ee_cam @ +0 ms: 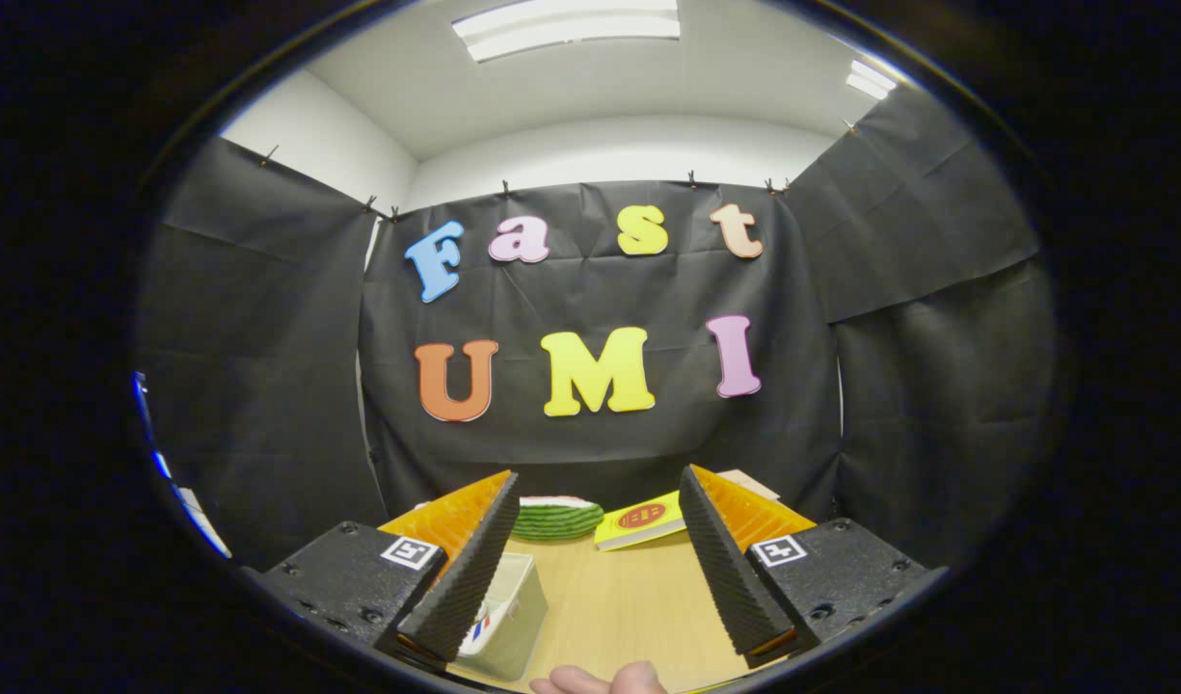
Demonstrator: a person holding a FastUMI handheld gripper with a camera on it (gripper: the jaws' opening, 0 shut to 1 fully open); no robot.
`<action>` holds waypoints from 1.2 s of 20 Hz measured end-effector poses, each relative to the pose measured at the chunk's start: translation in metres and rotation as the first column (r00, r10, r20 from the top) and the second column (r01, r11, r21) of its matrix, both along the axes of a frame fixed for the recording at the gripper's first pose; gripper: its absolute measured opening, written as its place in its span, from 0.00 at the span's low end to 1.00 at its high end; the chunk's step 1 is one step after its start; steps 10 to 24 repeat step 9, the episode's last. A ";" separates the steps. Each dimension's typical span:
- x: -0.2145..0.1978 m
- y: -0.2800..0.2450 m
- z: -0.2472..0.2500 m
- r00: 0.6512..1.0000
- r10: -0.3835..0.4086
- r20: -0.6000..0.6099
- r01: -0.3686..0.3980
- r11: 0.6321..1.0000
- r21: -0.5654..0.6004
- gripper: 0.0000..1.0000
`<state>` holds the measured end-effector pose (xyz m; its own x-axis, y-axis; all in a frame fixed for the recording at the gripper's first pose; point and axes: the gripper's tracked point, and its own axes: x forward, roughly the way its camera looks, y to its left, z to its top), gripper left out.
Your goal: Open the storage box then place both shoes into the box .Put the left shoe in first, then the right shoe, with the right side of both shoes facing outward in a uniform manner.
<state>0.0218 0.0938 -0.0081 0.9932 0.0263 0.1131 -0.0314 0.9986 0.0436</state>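
Black cloth (600, 453) hangs as the booth's wall on three sides, pinned with small clips along its top edge, with a white wall and a white ceiling above it and two bright ceiling lights (569, 24) overhead. Below the cloth, a pale wooden desk (629, 607) stretches away from the camera to the foot of the wall. The gripper (590, 492) is held above the near part of this desk, pointing forward and level, and its two ribbed fingers (469, 569) stand wide apart with bare desk between them; they grip nothing and touch nothing. Each finger sits on a dark block that carries a small square marker. Low beside the left finger, partly hidden behind it, is a pale box-like thing with a light rim (508, 617), resting on the desk; whether it is the storage box and whether it is open or closed cannot be told. Beyond the fingers, near the far edge of the desk, lies a yellow book or flat packet (640, 520) with a red round mark on its cover, set at a slant. Just to its left, also beyond the fingers, sits a green ribbed round thing with a white top (556, 519). Closest to the camera, between the finger bases, fingertips of a person's hand (600, 680) peek up.
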 end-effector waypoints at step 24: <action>-0.004 0.002 -0.002 1.000 0.030 -0.003 -0.030 0.999 0.015 1.00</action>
